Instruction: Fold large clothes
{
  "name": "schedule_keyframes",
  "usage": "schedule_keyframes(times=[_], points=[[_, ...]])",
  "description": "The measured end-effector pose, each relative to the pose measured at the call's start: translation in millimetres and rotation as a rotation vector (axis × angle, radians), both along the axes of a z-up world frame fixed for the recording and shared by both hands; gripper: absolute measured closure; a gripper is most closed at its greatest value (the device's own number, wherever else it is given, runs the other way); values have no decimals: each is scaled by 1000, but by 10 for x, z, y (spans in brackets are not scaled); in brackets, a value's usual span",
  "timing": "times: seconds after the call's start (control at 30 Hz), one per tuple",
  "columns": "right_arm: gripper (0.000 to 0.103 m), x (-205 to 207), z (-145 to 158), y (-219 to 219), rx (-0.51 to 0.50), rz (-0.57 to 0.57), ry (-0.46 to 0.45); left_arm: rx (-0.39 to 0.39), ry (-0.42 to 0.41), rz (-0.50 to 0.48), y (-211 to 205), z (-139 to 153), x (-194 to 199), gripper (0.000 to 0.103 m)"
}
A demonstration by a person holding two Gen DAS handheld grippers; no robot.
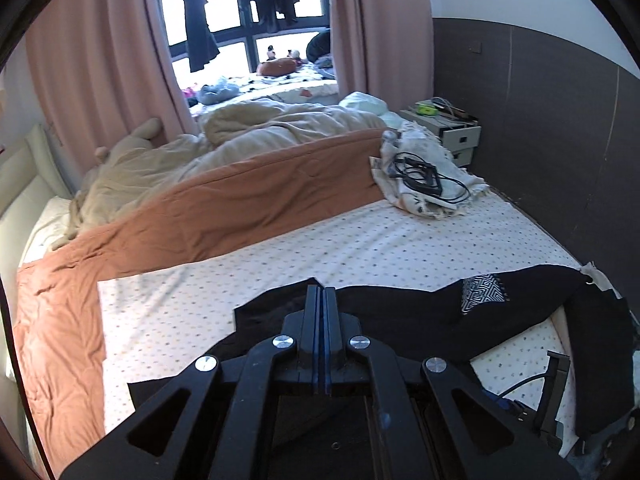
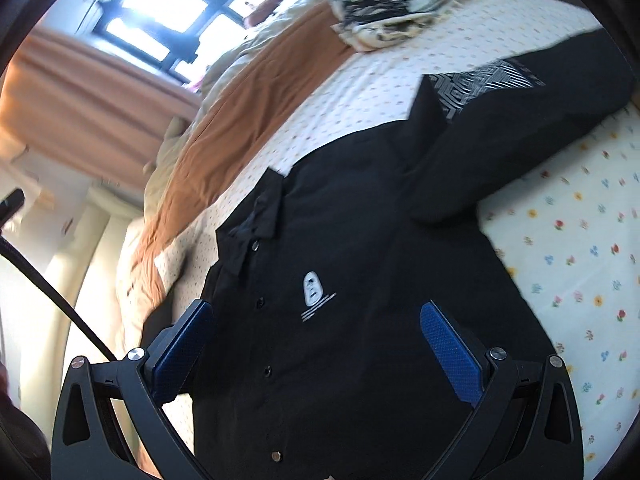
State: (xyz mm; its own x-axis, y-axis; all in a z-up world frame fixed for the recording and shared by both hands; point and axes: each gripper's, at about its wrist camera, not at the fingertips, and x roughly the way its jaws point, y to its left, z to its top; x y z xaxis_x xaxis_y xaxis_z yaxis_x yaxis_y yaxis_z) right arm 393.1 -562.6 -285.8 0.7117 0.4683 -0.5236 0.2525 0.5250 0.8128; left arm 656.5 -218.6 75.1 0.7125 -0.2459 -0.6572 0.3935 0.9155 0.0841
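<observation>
Across the flowered bed sheet (image 2: 580, 264) our black shirt (image 2: 340, 240) lies front-up, one sleeve already laid over, and we judge most folding remains, our left gripper (image 1: 322, 292) pinched shut and empty, our right gripper (image 2: 320, 344) spread wide above it.

A bed (image 1: 360, 240) is covered by a flower-dotted sheet (image 2: 580, 260). A rust-orange blanket (image 1: 240, 200) is spread beside a rumpled beige duvet (image 1: 248, 128). Black cables (image 1: 424, 176) are piled on a patterned cloth (image 1: 432, 148). Pink curtains (image 1: 100, 60) are drawn aside at the window (image 1: 240, 12), and a bedside cabinet (image 1: 452, 128) is placed near the wall.
</observation>
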Motion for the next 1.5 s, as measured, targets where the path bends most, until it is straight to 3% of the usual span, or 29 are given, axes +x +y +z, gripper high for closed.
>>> schedule_keyframes(times=[0.2, 0.4, 0.47, 0.53, 0.7, 1.07, 1.1, 1.2, 1.3, 1.5], points=[[0, 0, -40, -15, 54, 2, -5, -34, 49, -71, -118, -178, -22, 100], [0, 167, -158, 35, 86, 55, -39, -173, 101, 36, 288, -435, -146, 98], [0, 190, -166, 33, 87, 55, -49, -217, 110, 76, 467, -522, -210, 81], [0, 201, -184, 34, 79, 49, -49, -254, 94, 114, 628, -613, -297, 1], [0, 227, -178, 121, 44, 56, -37, -391, 51, 210, 1054, -774, -540, 0], [0, 392, -26, 517, -80, 121, -80, -485, -42, 475, 2098, -1166, -1190, 0], [4, 415, -13, 567, -98, 126, -84, -509, -46, 494, 2227, -1233, -1216, 0], [13, 494, -10, 765, -158, 159, -83, -550, -28, 522, 2523, -1401, -1209, 0], [17, 577, -11, 951, -237, 194, -63, -544, -14, 542, 2729, -1550, -1214, 0], [17, 786, 141, 1256, -413, 206, -70, -595, 37, 584, 3137, -1826, -1222, 0]])
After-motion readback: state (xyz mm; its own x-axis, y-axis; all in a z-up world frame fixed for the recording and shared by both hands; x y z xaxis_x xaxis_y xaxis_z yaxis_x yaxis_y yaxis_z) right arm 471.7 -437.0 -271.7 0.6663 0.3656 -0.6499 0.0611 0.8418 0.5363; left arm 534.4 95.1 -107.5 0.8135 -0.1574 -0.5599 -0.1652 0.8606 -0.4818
